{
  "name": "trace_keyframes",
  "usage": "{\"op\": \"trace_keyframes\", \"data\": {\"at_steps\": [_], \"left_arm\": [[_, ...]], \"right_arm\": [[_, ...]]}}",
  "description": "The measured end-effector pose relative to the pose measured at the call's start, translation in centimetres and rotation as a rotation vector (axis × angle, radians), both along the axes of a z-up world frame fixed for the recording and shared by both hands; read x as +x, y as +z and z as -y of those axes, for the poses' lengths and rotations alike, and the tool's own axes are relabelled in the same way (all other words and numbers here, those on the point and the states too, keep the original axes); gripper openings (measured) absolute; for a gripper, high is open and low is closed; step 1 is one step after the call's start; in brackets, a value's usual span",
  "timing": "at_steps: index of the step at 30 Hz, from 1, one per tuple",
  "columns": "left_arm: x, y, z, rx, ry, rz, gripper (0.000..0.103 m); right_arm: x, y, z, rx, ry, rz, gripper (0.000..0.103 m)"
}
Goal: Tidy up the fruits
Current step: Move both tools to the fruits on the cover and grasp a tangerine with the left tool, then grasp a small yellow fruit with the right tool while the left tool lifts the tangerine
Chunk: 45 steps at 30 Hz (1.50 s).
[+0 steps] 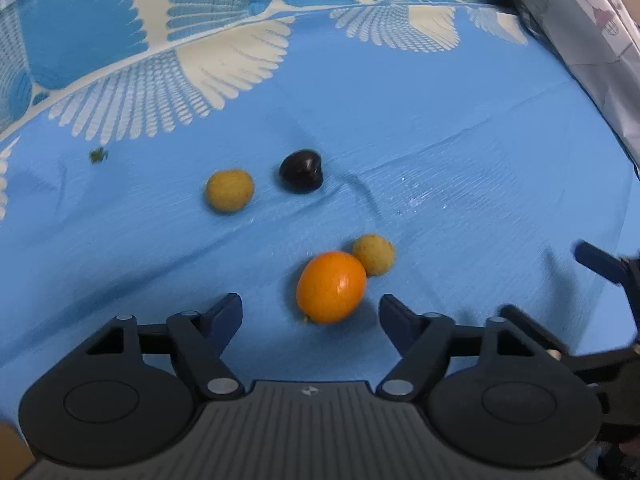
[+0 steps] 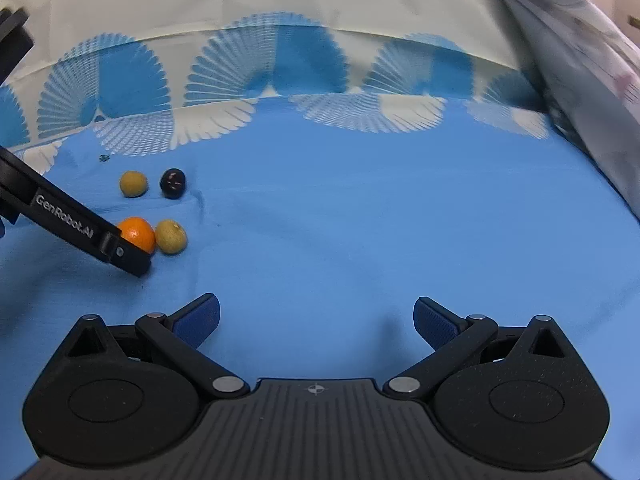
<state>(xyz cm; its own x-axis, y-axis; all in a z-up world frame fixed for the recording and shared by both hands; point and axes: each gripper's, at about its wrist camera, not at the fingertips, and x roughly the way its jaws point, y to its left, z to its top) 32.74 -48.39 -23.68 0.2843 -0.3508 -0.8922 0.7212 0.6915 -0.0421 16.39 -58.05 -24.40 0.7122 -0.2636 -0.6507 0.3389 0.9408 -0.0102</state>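
Note:
An orange kumquat (image 1: 331, 287) lies on the blue cloth (image 1: 460, 208), touching a small yellow-brown fruit (image 1: 373, 255) behind it. Further back lie another yellow-brown fruit (image 1: 229, 190) and a dark plum-like fruit (image 1: 301, 171). My left gripper (image 1: 311, 312) is open, its fingertips just short of the kumquat on either side. My right gripper (image 2: 316, 316) is open and empty over bare cloth. In the right wrist view the fruits sit at the left: kumquat (image 2: 137, 234), yellow fruit (image 2: 171, 237), second yellow fruit (image 2: 133, 184), dark fruit (image 2: 173, 183), with the left gripper's finger (image 2: 80, 228) partly covering the kumquat.
A small green scrap (image 1: 98, 155) lies on the cloth at the far left. The cloth's cream fan-patterned border (image 1: 224, 64) runs along the back. A grey patterned fabric (image 1: 592, 40) rises at the right. The right gripper's finger (image 1: 600, 264) shows at the left view's right edge.

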Motion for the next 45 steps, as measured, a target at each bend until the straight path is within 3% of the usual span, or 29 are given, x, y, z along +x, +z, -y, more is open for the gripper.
{"op": "trace_keyframes", "data": {"at_steps": [2, 3, 4, 9, 15, 18, 20, 21, 27, 35, 45], "left_arm": [[0.0, 0.2, 0.2, -0.019, -0.041, 0.011, 0.059], [0.1, 0.3, 0.3, -0.024, -0.056, 0.006, 0.044], [0.2, 0.3, 0.3, -0.035, -0.068, -0.006, 0.040], [0.3, 0.5, -0.3, -0.043, -0.066, 0.010, 0.040], [0.8, 1.6, -2.6, -0.017, 0.027, 0.023, 0.040], [1.0, 2.0, -3.9, -0.008, 0.065, 0.014, 0.040], [0.9, 2.4, -4.9, -0.007, 0.090, 0.013, 0.040], [0.7, 2.7, -5.4, -0.010, 0.101, 0.014, 0.040], [-1.2, 6.0, -8.3, -0.068, 0.151, 0.029, 0.040], [-8.0, 12.7, -13.5, -0.148, 0.207, 0.084, 0.040], [-19.4, 20.8, -26.4, -0.188, 0.351, 0.156, 0.040]], "right_arm": [[1.3, -0.4, -0.6, -0.029, 0.065, 0.011, 0.102], [1.9, -0.6, -0.8, -0.043, 0.092, 0.015, 0.102], [2.6, -0.8, -1.1, -0.058, 0.120, 0.018, 0.102], [5.1, -1.1, -2.4, -0.062, 0.206, 0.032, 0.102], [7.3, -1.2, -4.4, -0.067, 0.283, 0.040, 0.096], [7.9, -1.4, -5.5, -0.045, 0.327, 0.043, 0.071], [8.3, -1.2, -6.3, -0.037, 0.348, 0.044, 0.038], [8.3, -1.1, -6.7, -0.045, 0.357, 0.038, 0.028], [6.6, 0.9, -7.7, -0.061, 0.308, 0.037, 0.027], [-2.4, 8.9, -8.5, 0.013, 0.194, 0.129, 0.027], [-13.6, 18.1, -18.9, 0.107, 0.330, 0.222, 0.028]]}}
